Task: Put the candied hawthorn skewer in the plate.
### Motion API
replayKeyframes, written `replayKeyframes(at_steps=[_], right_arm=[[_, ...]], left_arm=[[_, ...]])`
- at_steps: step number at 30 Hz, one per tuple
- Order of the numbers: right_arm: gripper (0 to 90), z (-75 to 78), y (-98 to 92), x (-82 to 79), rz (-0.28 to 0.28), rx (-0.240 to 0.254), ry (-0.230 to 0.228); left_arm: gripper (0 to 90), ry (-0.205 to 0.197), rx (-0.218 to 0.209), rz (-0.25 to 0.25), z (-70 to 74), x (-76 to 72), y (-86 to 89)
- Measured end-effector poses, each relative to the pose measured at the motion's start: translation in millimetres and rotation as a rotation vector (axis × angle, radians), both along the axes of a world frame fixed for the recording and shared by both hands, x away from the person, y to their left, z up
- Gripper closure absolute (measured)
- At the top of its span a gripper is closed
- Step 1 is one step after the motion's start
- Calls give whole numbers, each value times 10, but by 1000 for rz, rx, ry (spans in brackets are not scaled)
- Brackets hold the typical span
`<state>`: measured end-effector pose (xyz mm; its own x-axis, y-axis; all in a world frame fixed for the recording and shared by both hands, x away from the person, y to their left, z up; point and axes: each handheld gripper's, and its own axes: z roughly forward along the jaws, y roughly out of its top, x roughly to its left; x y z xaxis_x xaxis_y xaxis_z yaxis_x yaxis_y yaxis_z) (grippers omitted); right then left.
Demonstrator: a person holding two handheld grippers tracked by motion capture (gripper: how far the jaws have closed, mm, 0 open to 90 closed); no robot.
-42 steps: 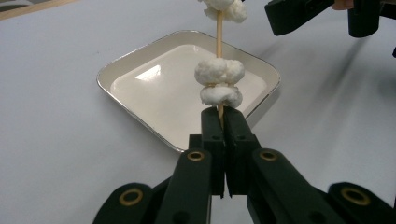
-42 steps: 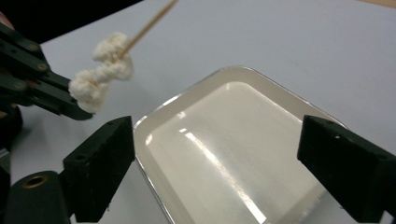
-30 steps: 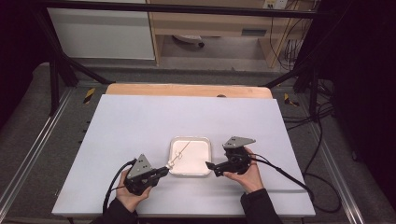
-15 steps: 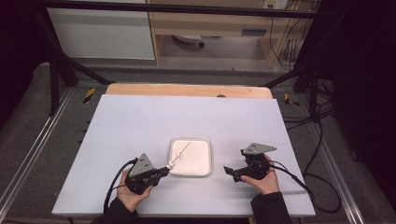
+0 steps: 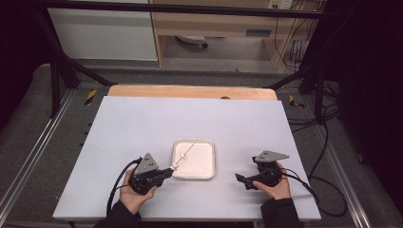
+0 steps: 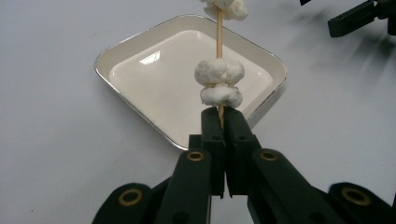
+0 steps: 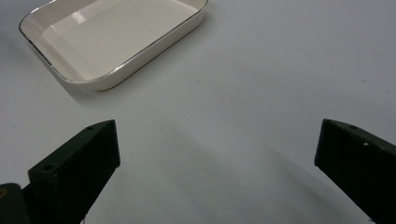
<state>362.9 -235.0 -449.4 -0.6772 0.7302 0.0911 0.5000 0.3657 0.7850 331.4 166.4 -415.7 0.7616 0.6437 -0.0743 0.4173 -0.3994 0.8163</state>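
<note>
Your left claw (image 6: pixel 219 122) is clamped on the skewer (image 6: pixel 219 32), its long axis running toward 1 o'clock over the tray (image 5: pixel 209 164). Your right claw (image 5: pixel 243 180), jaws spread and empty, sits at the tray's 4 o'clock on the desk (image 5: pixel 142 118).

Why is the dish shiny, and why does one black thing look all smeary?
Left gripper view: a lamp glints on the dish floor, and the right gripper at top right is blurred. Right gripper view: soft shadows stretch from its fingers across the table.
</note>
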Motion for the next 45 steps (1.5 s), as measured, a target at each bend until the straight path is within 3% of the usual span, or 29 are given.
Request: replayKeyframes(at_steps=[16, 26, 34, 45], right_arm=[[8, 4, -15, -26, 1, -4, 3], [8, 8, -43, -29, -7, 11, 4], [8, 5, -41, -28, -5, 10, 5], [8, -1, -46, -26, 0, 15, 8]], left_arm=[[878, 39, 26, 10, 140, 215, -184], [878, 86, 79, 24, 183, 395, -344], [878, 121, 127, 50, 134, 559, -440], [878, 151, 200, 64, 0, 654, -536]])
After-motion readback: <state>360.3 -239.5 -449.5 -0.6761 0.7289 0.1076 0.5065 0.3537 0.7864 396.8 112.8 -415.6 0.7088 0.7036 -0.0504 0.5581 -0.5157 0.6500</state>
